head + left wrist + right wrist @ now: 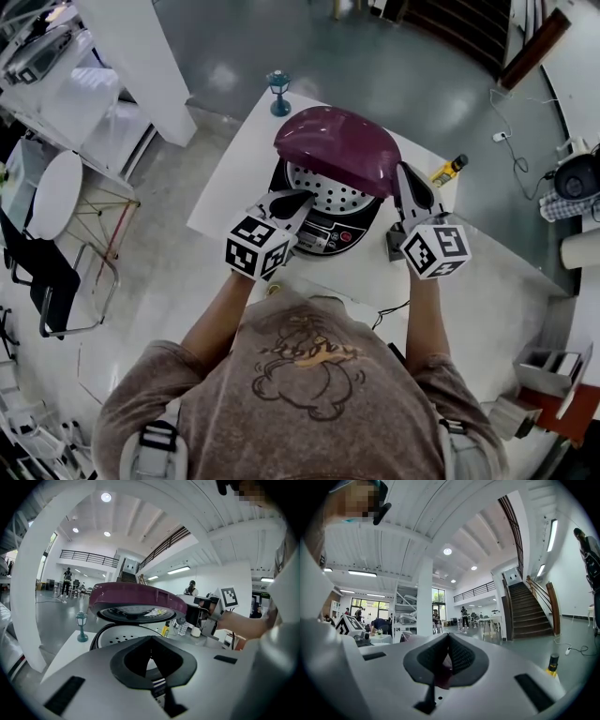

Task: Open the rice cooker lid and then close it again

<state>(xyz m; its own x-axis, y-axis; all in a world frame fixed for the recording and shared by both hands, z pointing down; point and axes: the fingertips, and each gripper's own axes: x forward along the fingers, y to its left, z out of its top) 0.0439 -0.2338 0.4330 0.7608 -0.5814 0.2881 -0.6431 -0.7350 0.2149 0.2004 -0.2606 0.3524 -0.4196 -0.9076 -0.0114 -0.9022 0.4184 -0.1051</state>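
purple lid (pixel 337 148) half raised above rice cooker (pixel 328 234), print illegible.

Lid (pixel 339 145): deep maroon, glossy.
Inner plate (pixel 323 190): silver, dotted with small holes.
Cooker base (pixel 314 234): black; red button (pixel 346 237).
My left gripper (pixel 302 200): grey, black pads, black-and-white square markers.
My right gripper (pixel 405 174): same grey and markers.
Far lantern (pixel 278 92): teal.
Table (pixel 487 300): white.
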